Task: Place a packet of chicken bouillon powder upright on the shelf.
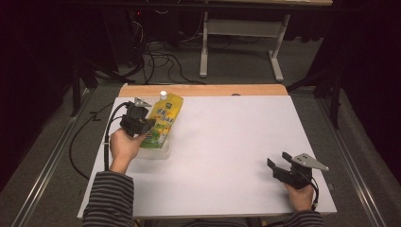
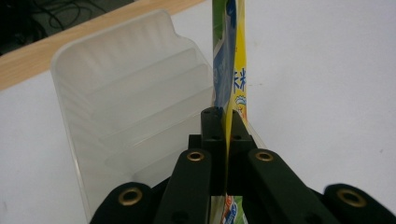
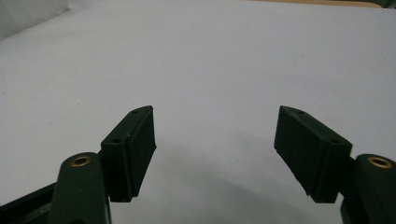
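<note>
Your left gripper (image 1: 142, 124) is clamped on the yellow-green spout pouch (image 1: 163, 119), its jaws pressed flat against the pouch's thin edge. The pouch stands in the clear plastic tray (image 2: 126, 93) at the table's (image 1: 227, 142) left side. Your right gripper (image 3: 215, 154) rests well apart at the right, jaws spread wide, nothing between them.

A: How is the light?
B: Bright overhead light falls on the white worktop (image 1: 227, 142); the room around it is dark and grainy.
A: Any blur?
B: Close-up views are soft, with faint shadows under the jaws.
</note>
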### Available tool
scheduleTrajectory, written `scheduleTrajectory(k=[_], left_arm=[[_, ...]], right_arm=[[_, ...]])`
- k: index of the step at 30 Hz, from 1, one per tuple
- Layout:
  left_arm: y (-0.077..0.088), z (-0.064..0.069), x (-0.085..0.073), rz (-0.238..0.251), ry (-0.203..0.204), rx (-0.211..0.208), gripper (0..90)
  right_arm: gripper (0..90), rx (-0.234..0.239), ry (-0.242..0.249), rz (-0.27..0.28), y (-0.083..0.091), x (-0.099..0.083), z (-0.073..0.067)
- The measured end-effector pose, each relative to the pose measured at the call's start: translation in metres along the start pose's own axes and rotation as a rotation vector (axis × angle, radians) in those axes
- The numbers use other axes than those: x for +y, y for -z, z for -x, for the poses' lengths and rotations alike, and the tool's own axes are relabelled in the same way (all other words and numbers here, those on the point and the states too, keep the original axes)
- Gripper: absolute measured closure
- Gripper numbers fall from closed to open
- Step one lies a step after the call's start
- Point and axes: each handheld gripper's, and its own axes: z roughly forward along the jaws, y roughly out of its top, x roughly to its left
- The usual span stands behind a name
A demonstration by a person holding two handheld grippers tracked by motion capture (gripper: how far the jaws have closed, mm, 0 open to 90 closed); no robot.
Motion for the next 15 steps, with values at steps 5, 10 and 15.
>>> scheduleTrajectory(k=[5, 10, 15], left_arm=[[0.005, 0.005, -0.012, 0.210, -0.047, -0.008, 90.0], [0.000, 0.002, -0.028, 0.224, -0.020, -0.023, 90.0], [0.001, -0.003, -0.036, 0.194, 0.011, -0.031, 89.8]], right_arm=[[29.4, -0.007, -0.009, 0.005, 0.001, 0.000, 0.000], [28.8, -0.009, -0.013, 0.010, 0.001, 0.000, 0.001], [28.6, -0.013, -0.015, 0.010, 0.001, -0.001, 0.000]])
